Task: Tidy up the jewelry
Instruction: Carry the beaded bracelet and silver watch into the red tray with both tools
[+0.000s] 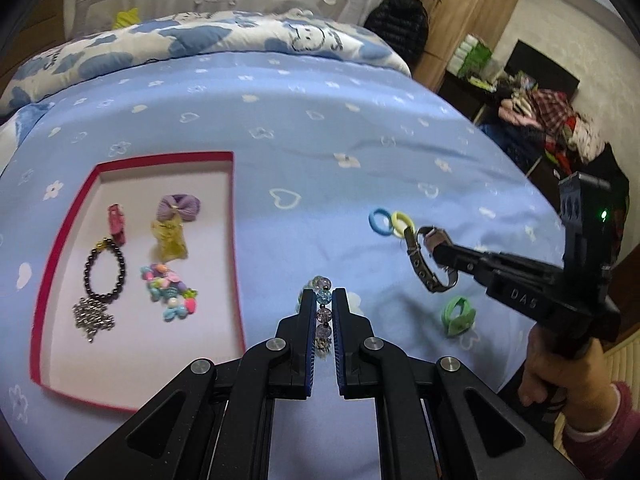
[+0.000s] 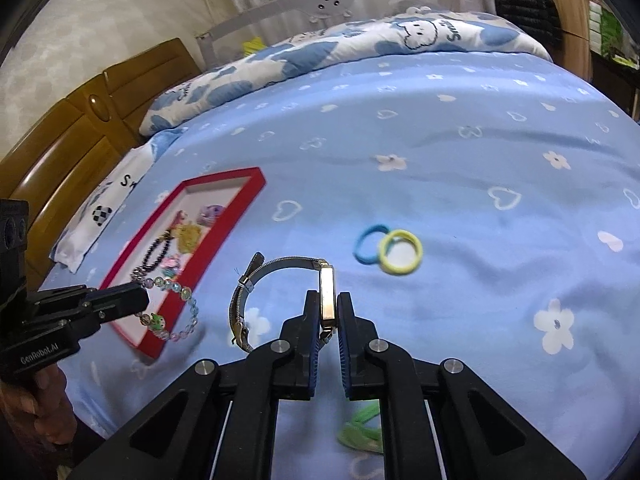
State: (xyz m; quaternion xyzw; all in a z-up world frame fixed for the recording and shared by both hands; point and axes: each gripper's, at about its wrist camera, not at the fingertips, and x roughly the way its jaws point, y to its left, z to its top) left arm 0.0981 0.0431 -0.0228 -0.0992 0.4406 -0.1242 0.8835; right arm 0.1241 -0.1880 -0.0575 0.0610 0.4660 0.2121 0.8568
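My bed's blue flowered sheet [image 1: 320,128] lies under everything, a cartoon-print quilt [image 1: 200,40] bunched at its far edge. A wooden wardrobe [image 1: 468,12] and piled clothes [image 1: 552,124] stand far right.

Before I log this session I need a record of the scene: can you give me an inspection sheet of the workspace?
Surface: blue bedsheet with flower and heart print.
Job's things: red box holding a dark bead bracelet, chain, colourful beads, bow and clips; blue hair tie, yellow hair tie and green hair tie loose on the sheet.
Clutter: nothing seen on the sheet.
Grippers: left gripper shut on a glass bead bracelet; right gripper shut on a watch.
Cables: nothing seen.
Surroundings: quilt, wooden headboard, wardrobe, heaped clothes.
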